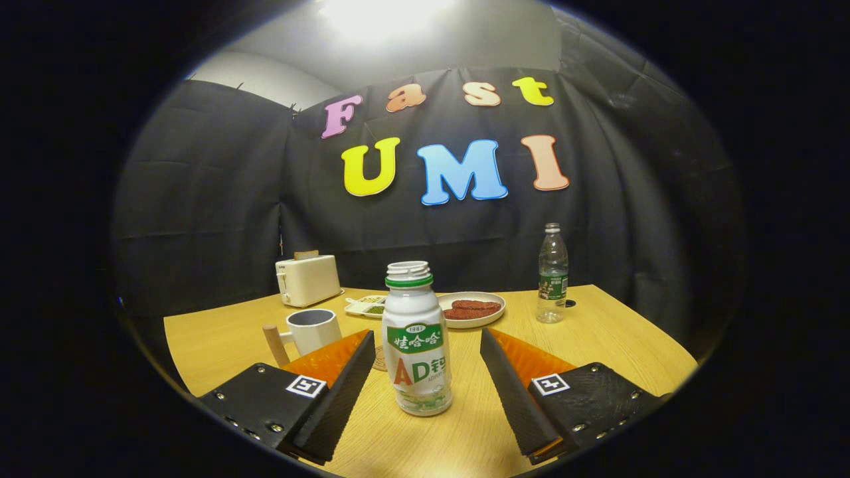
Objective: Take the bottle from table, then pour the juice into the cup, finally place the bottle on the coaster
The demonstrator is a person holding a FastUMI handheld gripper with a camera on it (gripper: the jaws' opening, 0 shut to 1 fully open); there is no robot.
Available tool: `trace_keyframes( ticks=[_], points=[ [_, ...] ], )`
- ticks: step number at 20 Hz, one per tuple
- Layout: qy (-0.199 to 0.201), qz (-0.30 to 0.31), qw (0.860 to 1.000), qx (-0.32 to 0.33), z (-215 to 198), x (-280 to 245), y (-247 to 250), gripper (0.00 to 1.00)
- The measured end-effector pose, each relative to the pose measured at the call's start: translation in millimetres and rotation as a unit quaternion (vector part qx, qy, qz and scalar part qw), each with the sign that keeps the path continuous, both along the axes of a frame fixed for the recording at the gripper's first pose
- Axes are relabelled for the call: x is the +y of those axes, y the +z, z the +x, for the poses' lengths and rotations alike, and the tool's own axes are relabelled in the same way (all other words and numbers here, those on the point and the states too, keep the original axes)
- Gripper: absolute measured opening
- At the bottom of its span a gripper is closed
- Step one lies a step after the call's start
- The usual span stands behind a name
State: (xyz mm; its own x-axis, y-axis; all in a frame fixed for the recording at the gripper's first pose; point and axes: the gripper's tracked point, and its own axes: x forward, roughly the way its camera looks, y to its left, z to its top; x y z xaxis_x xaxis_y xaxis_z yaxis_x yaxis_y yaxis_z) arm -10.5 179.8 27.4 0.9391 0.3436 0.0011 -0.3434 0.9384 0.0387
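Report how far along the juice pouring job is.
Done: nothing yet; the bottle stands on the table, cap off. In hand: the gripper is open, fingers either side of the bottle, not touching. Left: grasp, pour into the cup, set it on the coaster behind the bottle.

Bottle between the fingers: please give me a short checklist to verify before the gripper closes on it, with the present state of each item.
1. Gripper open wide enough: ok, gaps on both sides of the bottle.
2. Bottle between the fingers: ok, roughly centred.
3. Bottle upright on the table: ok.
4. Cap off for pouring: ok, neck open.
5. Cup upright and reachable: ok, just beyond the left finger.
6. Coaster free: cannot tell, mostly hidden behind the bottle.
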Motion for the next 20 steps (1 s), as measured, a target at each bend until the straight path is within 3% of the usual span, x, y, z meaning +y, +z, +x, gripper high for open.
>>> trace_keyframes(
  ticks=[15,16,17,20],
  points=[
    [-0.012,-0.017,0.999,0.041,40,16,-29,0.95],
    [-0.015,-0.017,0.999,0.047,44,18,-31,0.9],
    [-0.018,-0.018,0.999,0.045,44,18,-32,0.78],
    [-0.029,-0.041,0.998,0.047,43,16,-31,0.75]
  ],
)
